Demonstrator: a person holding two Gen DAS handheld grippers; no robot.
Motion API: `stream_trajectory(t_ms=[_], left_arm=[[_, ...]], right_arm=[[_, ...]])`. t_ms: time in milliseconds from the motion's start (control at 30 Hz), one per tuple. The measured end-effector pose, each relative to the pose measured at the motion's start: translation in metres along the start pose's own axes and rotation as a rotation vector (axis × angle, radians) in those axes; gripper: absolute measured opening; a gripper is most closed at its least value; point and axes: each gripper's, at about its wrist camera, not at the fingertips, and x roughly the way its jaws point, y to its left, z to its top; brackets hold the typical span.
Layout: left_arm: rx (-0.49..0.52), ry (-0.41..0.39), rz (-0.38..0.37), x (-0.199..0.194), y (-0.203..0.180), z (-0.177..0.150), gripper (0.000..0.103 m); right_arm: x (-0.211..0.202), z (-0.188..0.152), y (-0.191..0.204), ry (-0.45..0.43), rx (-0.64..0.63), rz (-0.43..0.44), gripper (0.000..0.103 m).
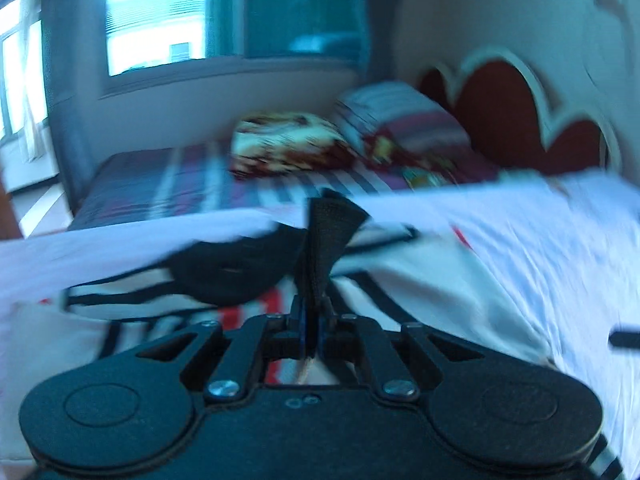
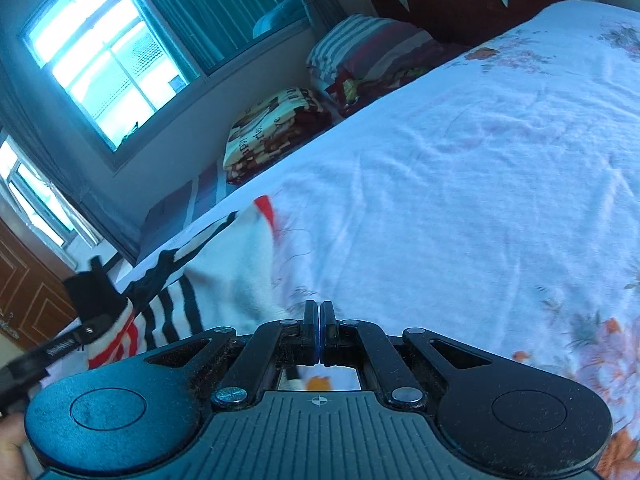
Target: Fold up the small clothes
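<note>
A small white garment (image 2: 224,280) with black stripes and red patches lies on the bed, partly lifted at its left end. In the left wrist view its black trim (image 1: 224,272) bunches up, and a strip of that black fabric (image 1: 330,228) stands out from between the fingers of my left gripper (image 1: 316,308), which is shut on it. The right wrist view shows that gripper (image 2: 94,284) at the left edge, holding the garment's dark edge. My right gripper (image 2: 319,308) is shut just right of the garment's near corner, and nothing shows between its tips.
A white floral sheet (image 2: 460,200) covers the bed. Beyond it lie a folded patterned blanket (image 2: 272,128) and a striped pillow (image 2: 360,48) against a red headboard (image 2: 460,0). There is a window (image 2: 104,52) on the far wall and a wooden door (image 2: 28,292) at left.
</note>
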Motion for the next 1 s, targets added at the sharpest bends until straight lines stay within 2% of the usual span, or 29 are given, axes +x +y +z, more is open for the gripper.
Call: stream_trajectory(t_ms=[67,167,200,233,267,300,333,400,433,500,567,667,733,800,867,967,1000], left_arm=[[0.057,0.022,-0.002,0.009,-0.019,-0.007,0.004],[0.078,0.069,-0.024,0.025,-0.034,-0.019,0.004],[0.087,0.100,-0.041,0.029,-0.036,-0.019,0.009],[0.098,0.133,-0.054,0.034,-0.039,-0.022,0.019],[0.124,0.122,-0.045,0.032,-0.042,-0.026,0.021],[0.163,0.103,-0.032,0.028,-0.046,-0.028,0.034],[0.188,0.095,-0.026,0.022,-0.048,-0.030,0.058],[0.186,0.025,-0.041,-0.004,-0.040,-0.035,0.076],[0.174,-0.003,-0.043,-0.017,-0.031,-0.037,0.075],[0.144,-0.019,0.003,-0.030,-0.013,-0.040,0.067],[0.095,-0.032,0.086,-0.046,0.019,-0.045,0.064],[-0.004,-0.047,0.212,-0.071,0.076,-0.057,0.061],[-0.069,-0.031,0.266,-0.079,0.110,-0.059,0.054],[-0.157,-0.027,0.277,-0.086,0.140,-0.059,0.048],[-0.263,-0.048,0.258,-0.095,0.166,-0.059,0.048],[-0.359,-0.036,0.193,-0.092,0.189,-0.060,0.046],[-0.368,-0.031,0.180,-0.089,0.191,-0.060,0.038]], right_arm=[[-0.002,0.003,-0.010,0.000,0.018,0.009,0.000],[-0.004,0.009,-0.019,0.001,0.038,0.032,0.000],[-0.003,0.011,-0.020,0.000,0.035,0.038,0.000],[-0.002,0.013,-0.019,0.000,0.029,0.041,0.000],[0.000,0.014,-0.016,0.001,0.024,0.050,0.000],[0.002,0.014,-0.013,0.003,0.021,0.056,0.001],[0.005,0.015,-0.009,0.008,0.016,0.063,0.010],[0.010,0.016,0.003,-0.004,0.004,0.079,0.081],[0.011,0.015,0.010,-0.030,-0.008,0.092,0.082],[0.019,0.017,0.024,-0.012,-0.033,0.160,0.079],[0.034,0.016,0.040,0.031,-0.033,0.215,0.068],[0.061,0.013,0.058,0.111,0.010,0.276,0.066],[0.082,0.010,0.067,0.169,0.055,0.300,0.065],[0.096,0.008,0.072,0.203,0.102,0.315,0.065],[0.109,0.008,0.074,0.231,0.142,0.310,0.064],[0.121,0.008,0.076,0.265,0.160,0.288,0.042],[0.124,0.008,0.078,0.274,0.158,0.273,0.035]])
